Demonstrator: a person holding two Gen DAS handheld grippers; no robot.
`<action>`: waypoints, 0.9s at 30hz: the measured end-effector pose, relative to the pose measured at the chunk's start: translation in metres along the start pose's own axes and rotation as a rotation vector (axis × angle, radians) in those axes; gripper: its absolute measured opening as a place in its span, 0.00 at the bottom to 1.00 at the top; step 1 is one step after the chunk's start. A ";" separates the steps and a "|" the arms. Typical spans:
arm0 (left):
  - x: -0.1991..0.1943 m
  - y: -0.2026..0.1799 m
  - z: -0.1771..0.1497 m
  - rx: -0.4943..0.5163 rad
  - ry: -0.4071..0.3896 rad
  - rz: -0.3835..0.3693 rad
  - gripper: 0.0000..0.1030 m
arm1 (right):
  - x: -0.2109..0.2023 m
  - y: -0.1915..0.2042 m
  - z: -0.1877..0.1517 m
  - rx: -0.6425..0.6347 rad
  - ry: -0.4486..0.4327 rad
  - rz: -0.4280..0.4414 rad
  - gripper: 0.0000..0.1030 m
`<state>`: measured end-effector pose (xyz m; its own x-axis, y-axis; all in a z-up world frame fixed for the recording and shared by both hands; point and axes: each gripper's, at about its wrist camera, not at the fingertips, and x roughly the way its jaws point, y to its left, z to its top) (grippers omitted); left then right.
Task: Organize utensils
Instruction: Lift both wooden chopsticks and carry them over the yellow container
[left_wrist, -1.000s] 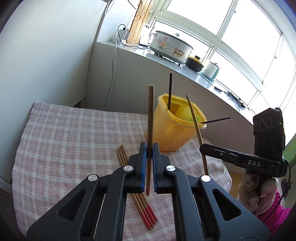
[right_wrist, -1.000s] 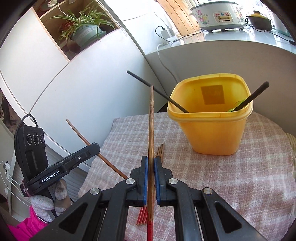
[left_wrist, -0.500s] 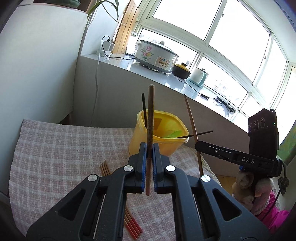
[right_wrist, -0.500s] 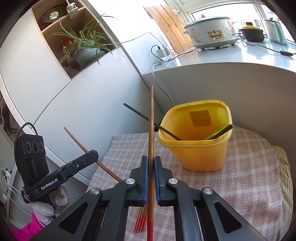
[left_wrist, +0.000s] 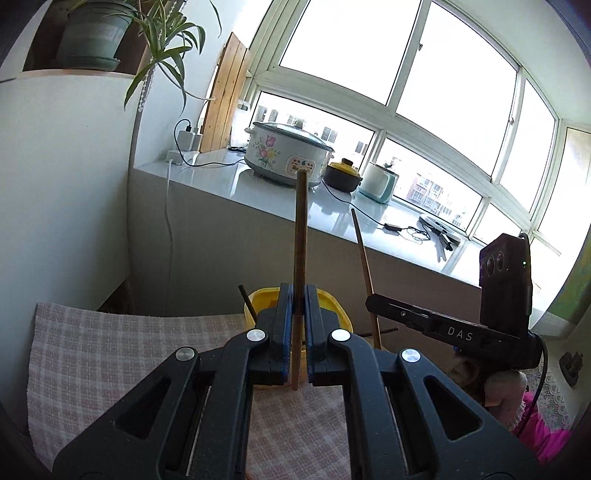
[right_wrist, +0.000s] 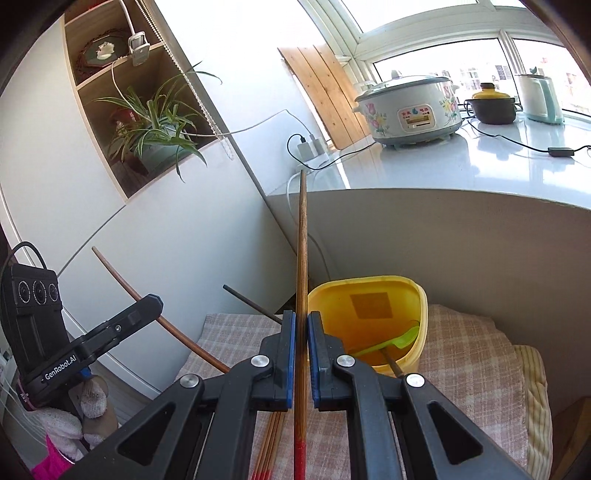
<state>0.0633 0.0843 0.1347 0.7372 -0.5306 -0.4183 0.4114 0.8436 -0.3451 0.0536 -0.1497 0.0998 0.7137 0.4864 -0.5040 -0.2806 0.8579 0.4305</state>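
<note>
The left tongs (left_wrist: 296, 314) were clenched on a brown wooden chopstick (left_wrist: 300, 236) that stood nearly upright, above the yellow plastic tub (left_wrist: 341, 314) on the pink checked cloth covering the table (left_wrist: 110, 350). The right tongs (right_wrist: 302, 332) gripped a second wooden chopstick with a red-painted end (right_wrist: 302, 258), also close to upright. Inside the tub (right_wrist: 369, 332) lay a green plastic spoon (right_wrist: 399, 341) and thin dark sticks (right_wrist: 251, 304). More red-tipped chopsticks (right_wrist: 271, 443) lay on the cloth just beneath the right tongs.
</note>
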 end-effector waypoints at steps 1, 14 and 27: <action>0.002 -0.001 0.003 0.004 -0.003 0.001 0.04 | 0.001 0.000 0.003 0.000 -0.008 -0.007 0.04; 0.030 -0.009 0.028 0.030 -0.025 0.043 0.04 | 0.034 -0.001 0.027 0.005 -0.089 -0.154 0.04; 0.047 -0.008 0.022 0.031 -0.004 0.065 0.04 | 0.057 0.015 0.034 -0.064 -0.178 -0.315 0.04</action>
<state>0.1065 0.0541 0.1366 0.7651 -0.4741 -0.4358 0.3788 0.8786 -0.2908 0.1121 -0.1151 0.1031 0.8703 0.1649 -0.4640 -0.0648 0.9724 0.2240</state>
